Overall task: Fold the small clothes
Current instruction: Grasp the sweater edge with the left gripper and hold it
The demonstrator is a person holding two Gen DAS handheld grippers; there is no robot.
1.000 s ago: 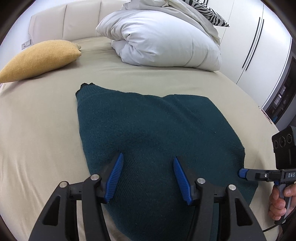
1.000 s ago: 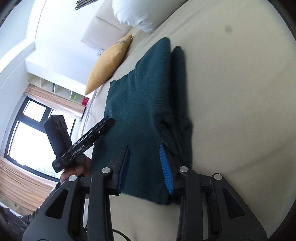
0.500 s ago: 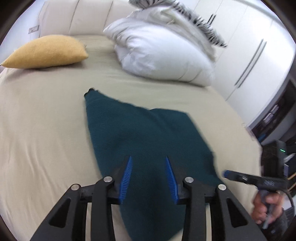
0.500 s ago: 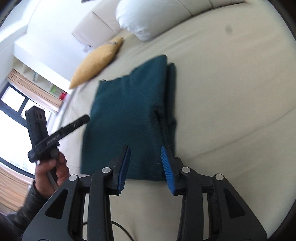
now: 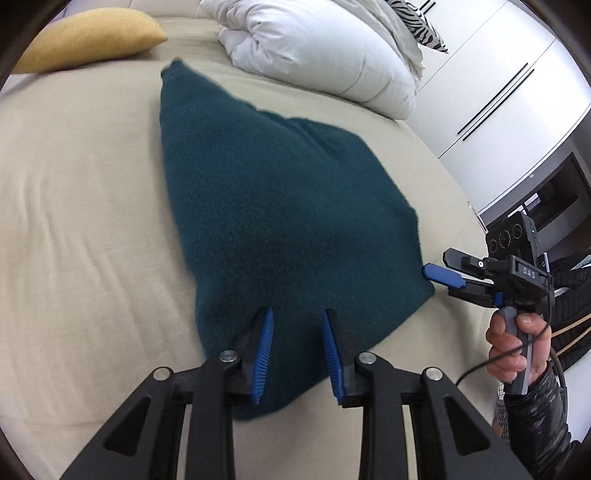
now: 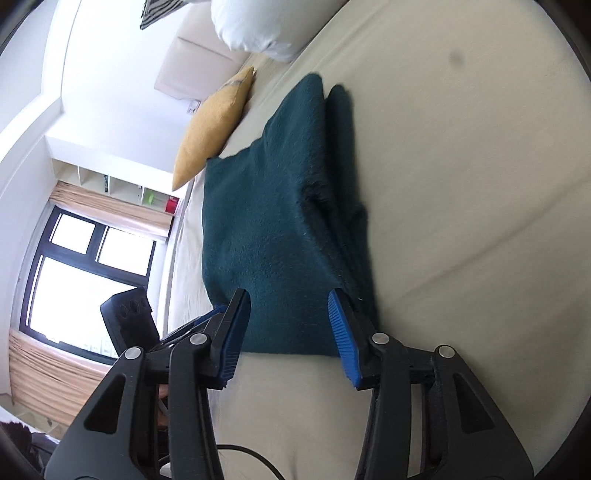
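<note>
A dark teal knitted garment [image 5: 280, 206] lies folded flat on the beige bed sheet [image 5: 74, 206]; in the right wrist view [image 6: 273, 229] its right side shows stacked folded layers. My left gripper [image 5: 297, 332] is open and empty, its blue pads over the garment's near corner. My right gripper [image 6: 288, 317] is open and empty, its jaws either side of the garment's near edge. It also shows in the left wrist view [image 5: 448, 280], at the garment's right corner, held by a hand.
A mustard cushion [image 5: 92, 33] lies at the far left of the bed. A bunched white duvet [image 5: 317, 51] with a zebra-print pillow [image 5: 421, 22] fills the head end. White wardrobes [image 5: 517, 85] stand to the right. A window [image 6: 85, 266] is on the left side.
Both grippers pulled back from the garment, then came down close to its near edge again. The right jaws have opened wider. The garment has not visibly moved.
</note>
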